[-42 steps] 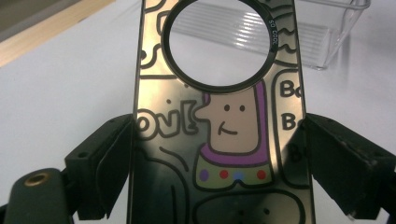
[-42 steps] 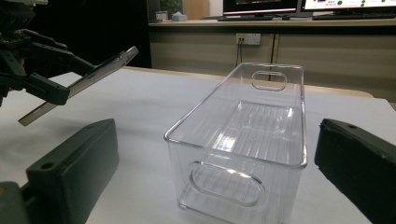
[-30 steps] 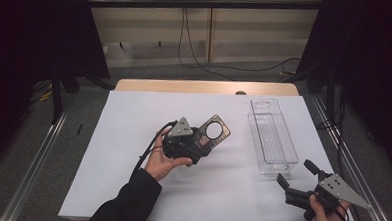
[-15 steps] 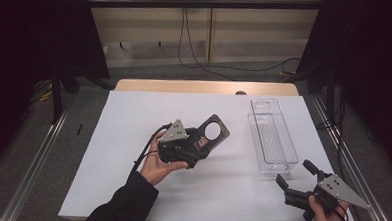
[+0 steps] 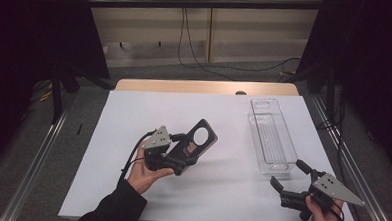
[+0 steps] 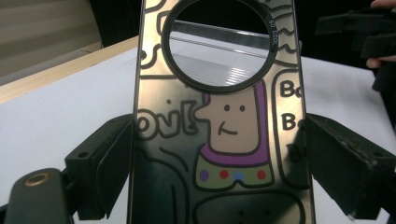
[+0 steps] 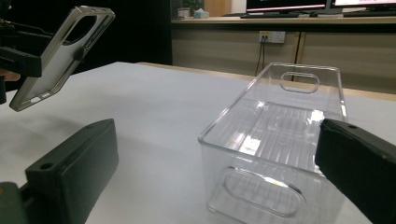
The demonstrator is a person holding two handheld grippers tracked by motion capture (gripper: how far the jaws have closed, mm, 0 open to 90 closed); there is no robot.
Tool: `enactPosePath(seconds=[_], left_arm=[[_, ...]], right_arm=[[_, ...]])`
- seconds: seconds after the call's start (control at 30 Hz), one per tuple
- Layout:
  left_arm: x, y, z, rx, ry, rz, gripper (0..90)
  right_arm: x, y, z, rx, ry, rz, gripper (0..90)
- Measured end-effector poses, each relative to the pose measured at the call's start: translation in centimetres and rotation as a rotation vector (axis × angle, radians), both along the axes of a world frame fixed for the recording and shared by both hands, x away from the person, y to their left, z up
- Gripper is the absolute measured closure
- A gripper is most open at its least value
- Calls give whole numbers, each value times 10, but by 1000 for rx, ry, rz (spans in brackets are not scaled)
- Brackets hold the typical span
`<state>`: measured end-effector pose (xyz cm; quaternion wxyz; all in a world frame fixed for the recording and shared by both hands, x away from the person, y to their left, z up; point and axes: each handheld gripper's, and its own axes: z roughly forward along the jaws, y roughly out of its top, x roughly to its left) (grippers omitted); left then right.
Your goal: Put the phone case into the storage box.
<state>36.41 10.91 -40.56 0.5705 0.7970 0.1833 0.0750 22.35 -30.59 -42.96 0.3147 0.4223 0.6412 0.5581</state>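
My left gripper (image 5: 184,153) is shut on a dark phone case (image 5: 198,140) with a round camera hole, held tilted above the white table sheet left of centre. In the left gripper view the case (image 6: 219,140) shows a cartoon print, and both black jaws press its long edges. My right gripper (image 5: 288,175) stands open near the front right corner, nothing between its jaws, which point at the near end of a clear plastic bin (image 5: 272,139). The right gripper view shows that empty bin (image 7: 280,135) close ahead and the held case (image 7: 60,56) at upper left.
The white sheet (image 5: 230,192) covers most of a wooden table whose far edge (image 5: 205,87) shows. Metal rails (image 5: 37,153) run along both sides. Cables lie on the floor behind. The right gripper (image 6: 364,28) also appears far off in the left gripper view.
The left hand has carried the phone case a little to the left and nearer the front edge. The right gripper has stayed put.
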Motion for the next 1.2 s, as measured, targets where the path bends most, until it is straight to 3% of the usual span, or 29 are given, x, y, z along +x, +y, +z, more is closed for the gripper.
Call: enactPosePath(seconds=[0.37,0.57,0.8,0.93,1.03,1.2], left_arm=[[-12,10,-1,-26,-3,-23,123],[-20,11,-1,-33,-8,-38,123],[-28,18,0,-58,-7,-47,123],[-31,16,-4,-45,-4,-58,123],[-33,12,-7,-39,0,-78,123],[-36,6,-9,-38,10,-119,123]], right_arm=[[2,16,1,-40,2,89,0],[6,29,3,-74,28,149,0],[17,48,10,-62,22,218,0],[24,60,12,-62,13,251,11],[26,66,11,-70,-9,244,48],[24,65,9,-34,9,261,59]])
